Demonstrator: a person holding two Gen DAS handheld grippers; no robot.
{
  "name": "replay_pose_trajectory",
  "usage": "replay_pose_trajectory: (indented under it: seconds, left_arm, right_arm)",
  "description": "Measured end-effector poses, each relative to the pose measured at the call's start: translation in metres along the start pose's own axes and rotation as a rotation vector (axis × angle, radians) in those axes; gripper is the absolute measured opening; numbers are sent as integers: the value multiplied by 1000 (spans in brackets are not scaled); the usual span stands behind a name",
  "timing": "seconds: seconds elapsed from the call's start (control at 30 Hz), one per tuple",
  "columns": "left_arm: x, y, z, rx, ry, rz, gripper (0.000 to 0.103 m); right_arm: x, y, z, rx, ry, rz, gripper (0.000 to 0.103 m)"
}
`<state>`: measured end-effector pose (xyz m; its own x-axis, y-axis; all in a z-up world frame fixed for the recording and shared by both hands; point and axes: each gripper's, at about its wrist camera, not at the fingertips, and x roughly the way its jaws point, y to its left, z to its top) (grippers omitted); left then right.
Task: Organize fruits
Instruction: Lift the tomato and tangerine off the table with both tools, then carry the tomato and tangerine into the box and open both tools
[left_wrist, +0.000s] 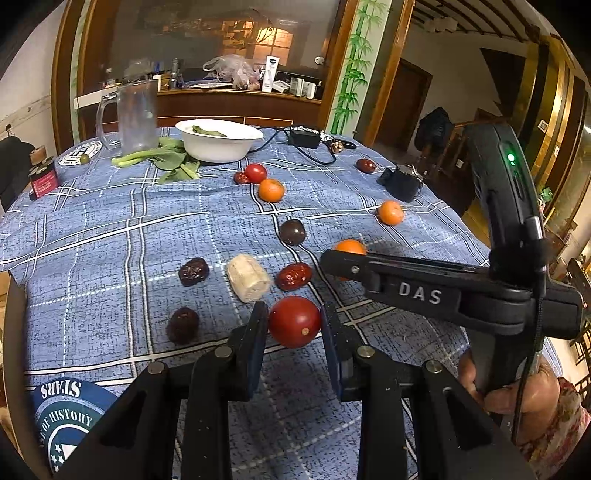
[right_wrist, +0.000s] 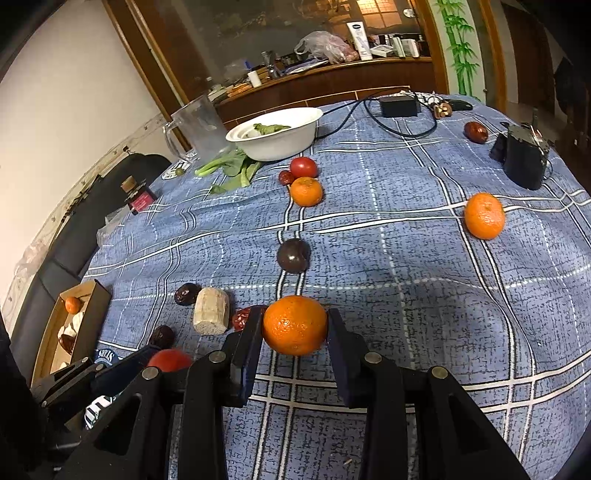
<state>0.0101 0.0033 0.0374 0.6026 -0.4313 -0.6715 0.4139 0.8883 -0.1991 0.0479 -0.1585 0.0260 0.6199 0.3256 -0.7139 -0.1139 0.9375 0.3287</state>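
Left gripper (left_wrist: 294, 325) grasping one tomato (left_wrist: 294, 322), right gripper (right_wrist: 294, 326) grasping one orange (right_wrist: 295, 325), two oranges (right_wrist: 484, 215) on tablecloth (right_wrist: 406, 258)

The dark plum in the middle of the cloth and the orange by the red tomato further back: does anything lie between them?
Nothing: between the dark plum and that orange there is only bare blue checked tablecloth, as the right wrist view shows.

Black hand-held gripper (left_wrist: 294, 325), "DAS" lettering, green light
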Motion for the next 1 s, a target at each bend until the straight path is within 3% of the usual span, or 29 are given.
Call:
replay_pose_trajectory:
  seconds: [0.2,0.47,0.77,1.0]
  left_arm:
    - [-7,-4,0,-2,-14,-33,28]
    - [-67,19,-15,-91,-90,35,28]
    - [-185,98,-56,-261,-208,266,28]
    - [-228,153,-95,-379,-236,360,28]
  right_arm:
    - [0,0,1,-22,-12,-25,36]
    - [-7,-7,-1,-8,-43,-42,36]
    - [-22,7,-13,-5,-63,-52,36]
    - [-50,74,-40,-75,-55,53,37]
